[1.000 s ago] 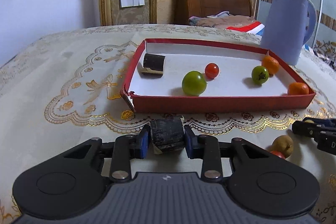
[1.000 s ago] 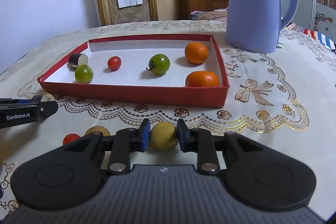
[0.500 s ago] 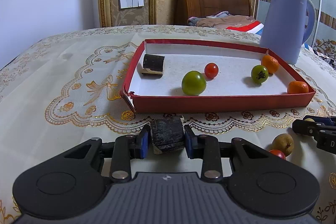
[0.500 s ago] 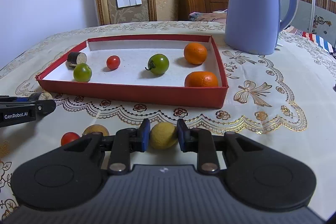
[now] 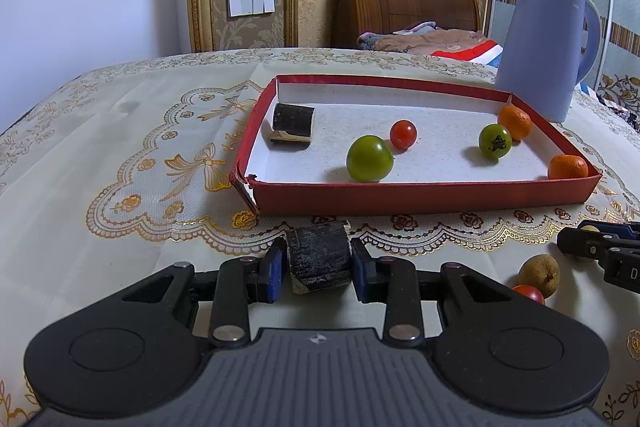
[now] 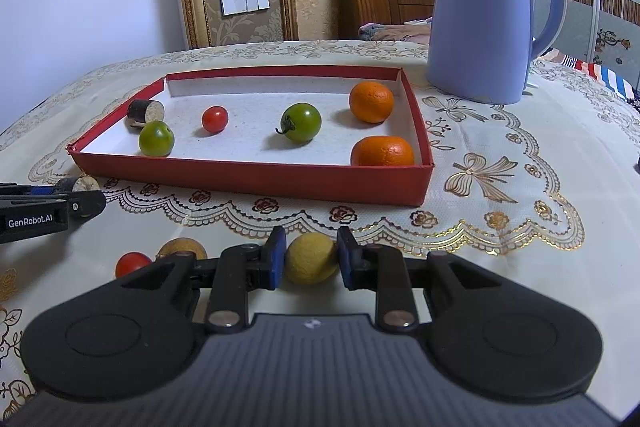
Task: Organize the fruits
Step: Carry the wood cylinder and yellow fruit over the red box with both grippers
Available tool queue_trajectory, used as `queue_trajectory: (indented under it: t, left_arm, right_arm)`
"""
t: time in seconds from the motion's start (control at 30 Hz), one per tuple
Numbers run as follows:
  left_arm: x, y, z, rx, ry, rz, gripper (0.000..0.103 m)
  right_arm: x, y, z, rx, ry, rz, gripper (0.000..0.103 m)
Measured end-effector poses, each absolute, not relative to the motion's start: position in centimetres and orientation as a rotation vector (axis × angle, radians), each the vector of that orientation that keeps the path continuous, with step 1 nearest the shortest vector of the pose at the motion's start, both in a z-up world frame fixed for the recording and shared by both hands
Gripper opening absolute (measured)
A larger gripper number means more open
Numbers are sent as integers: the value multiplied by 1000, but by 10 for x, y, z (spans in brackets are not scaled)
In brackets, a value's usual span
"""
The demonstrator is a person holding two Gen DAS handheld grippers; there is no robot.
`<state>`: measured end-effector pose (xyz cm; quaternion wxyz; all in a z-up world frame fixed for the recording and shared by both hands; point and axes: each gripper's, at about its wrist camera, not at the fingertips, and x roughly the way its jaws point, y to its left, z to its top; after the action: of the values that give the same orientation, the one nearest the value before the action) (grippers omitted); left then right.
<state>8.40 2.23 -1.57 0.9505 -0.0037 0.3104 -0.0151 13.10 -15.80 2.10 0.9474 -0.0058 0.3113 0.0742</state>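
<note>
Left tool (image 5: pixel 319 265) clenched on a dark cut stalk piece (image 5: pixel 319 257), just in front of the red tray (image 5: pixel 420 193) on the worktop (image 5: pixel 120 131). Right tool (image 6: pixel 311 257) grips a yellow fruit (image 6: pixel 310 258) near the tray's front wall. Tray holds 2 oranges, 2 green tomatoes, 1 red tomato (image 6: pixel 215 119) and 1 more stalk piece.

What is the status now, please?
Left gripper shut on dark cane piece. Right gripper shut on yellow fruit. Red tray ahead, path open.
</note>
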Motion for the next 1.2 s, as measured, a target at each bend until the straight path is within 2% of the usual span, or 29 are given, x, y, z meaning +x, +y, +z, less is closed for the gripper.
queue_trajectory:
  t: [1.2]
  left_arm:
    - [78,29,-6,-65,587,-55,33]
  right_arm:
    - [123,-170,28,63,580,149,25]
